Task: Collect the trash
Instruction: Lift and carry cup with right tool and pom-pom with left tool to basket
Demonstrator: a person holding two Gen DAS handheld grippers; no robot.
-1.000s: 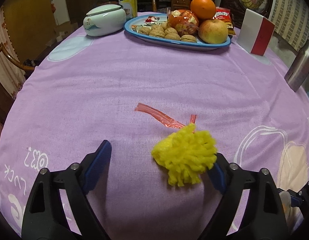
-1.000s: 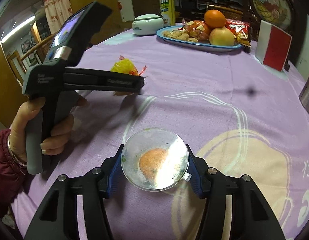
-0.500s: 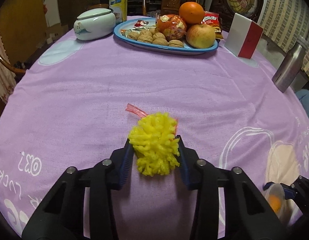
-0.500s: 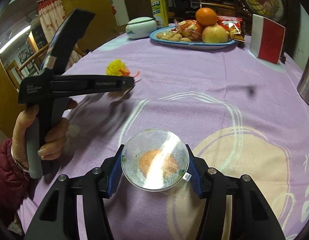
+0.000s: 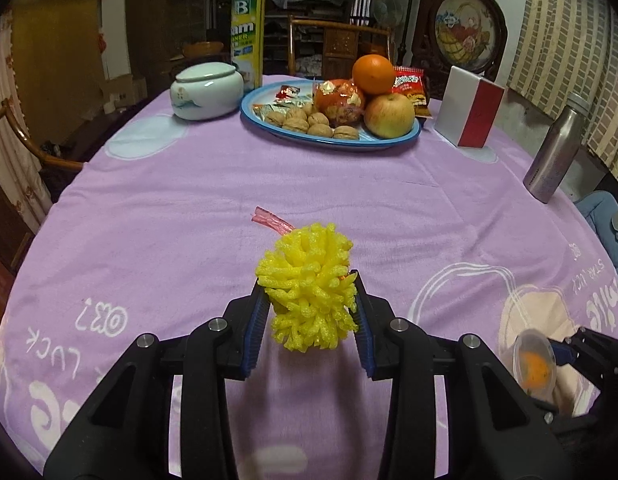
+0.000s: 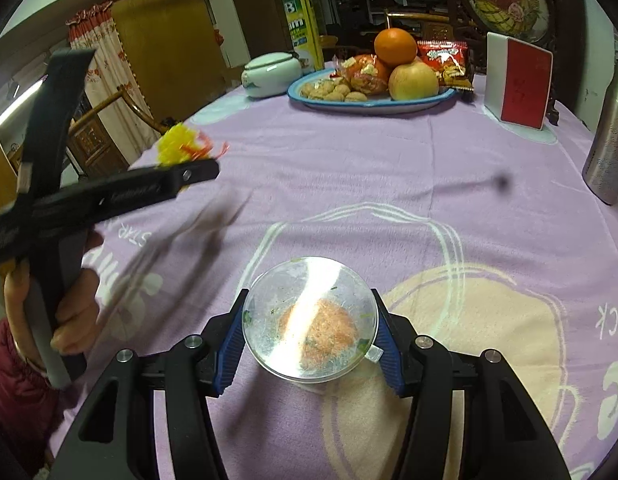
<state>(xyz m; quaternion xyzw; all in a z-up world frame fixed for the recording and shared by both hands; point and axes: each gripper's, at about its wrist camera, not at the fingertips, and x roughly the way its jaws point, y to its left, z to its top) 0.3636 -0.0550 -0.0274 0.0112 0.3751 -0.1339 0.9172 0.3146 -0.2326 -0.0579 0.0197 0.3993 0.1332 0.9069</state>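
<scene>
My left gripper [image 5: 309, 312] was closed on the yellow foam ball [image 5: 311, 288], with the two blue pads pressing its sides. The ball was soft, so I think the pads squeezed it a little. It seemed lifted above the purple tablecloth [image 5: 189, 208], because a shadow lay under it. A red plastic strip [image 5: 271, 220] stuck out behind the ball; I could not tell whether it was tied to the ball or only lay on the cloth.

My right gripper [image 6: 311, 334] was holding a clear plastic cup [image 6: 311, 318] by its sides, with orange food remains at the bottom. I held it upright, I think so that nothing spilled on the cloth.

Both pieces of trash were therefore in my tools, near my edge of the table. The blue plate [image 5: 389, 142] with walnuts, an apple and an orange stood at the far side, well apart; it did not look like trash. No bin was visible, so I judged that the next step was to carry both things away.
</scene>
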